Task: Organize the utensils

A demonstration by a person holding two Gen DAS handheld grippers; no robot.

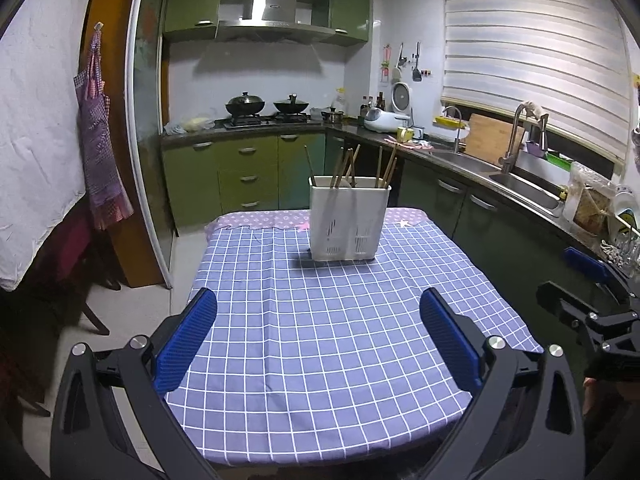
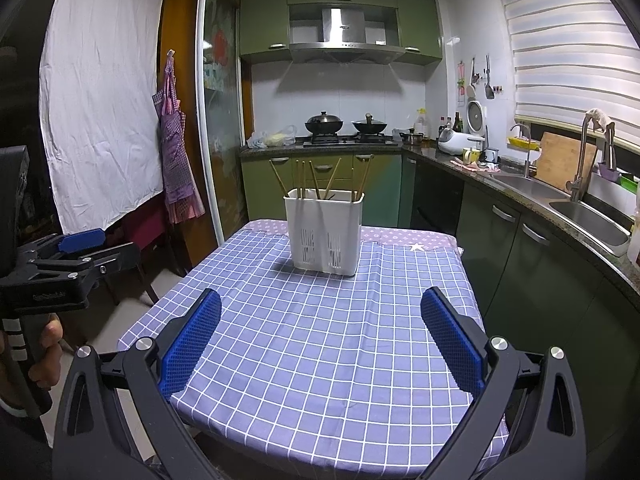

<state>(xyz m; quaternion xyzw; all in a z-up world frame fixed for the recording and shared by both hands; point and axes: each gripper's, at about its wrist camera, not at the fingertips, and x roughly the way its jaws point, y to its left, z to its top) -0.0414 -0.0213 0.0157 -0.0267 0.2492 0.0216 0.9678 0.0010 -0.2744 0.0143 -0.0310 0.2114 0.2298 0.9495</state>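
A white slotted utensil holder (image 1: pixel 349 219) (image 2: pixel 324 233) stands upright near the far end of the table. Several wooden chopsticks (image 1: pixel 349 168) (image 2: pixel 320 182) stick up out of it. The table wears a purple checked cloth (image 1: pixel 320 340) (image 2: pixel 320 352). My left gripper (image 1: pixel 318 312) hovers open over the near part of the cloth, well short of the holder, nothing between its blue pads. My right gripper (image 2: pixel 320 312) is likewise open and empty above the cloth. Each gripper shows at the edge of the other's view: the right gripper (image 1: pixel 592 280), the left gripper (image 2: pixel 76 248).
A kitchen counter with a sink (image 2: pixel 592 216) runs along the right. A stove with two woks (image 1: pixel 264 106) sits at the back. A purple apron (image 1: pixel 98 136) hangs by the sliding door on the left, with a chair (image 1: pixel 72 272) beneath. A hand (image 2: pixel 44 356) holds the left gripper's handle.
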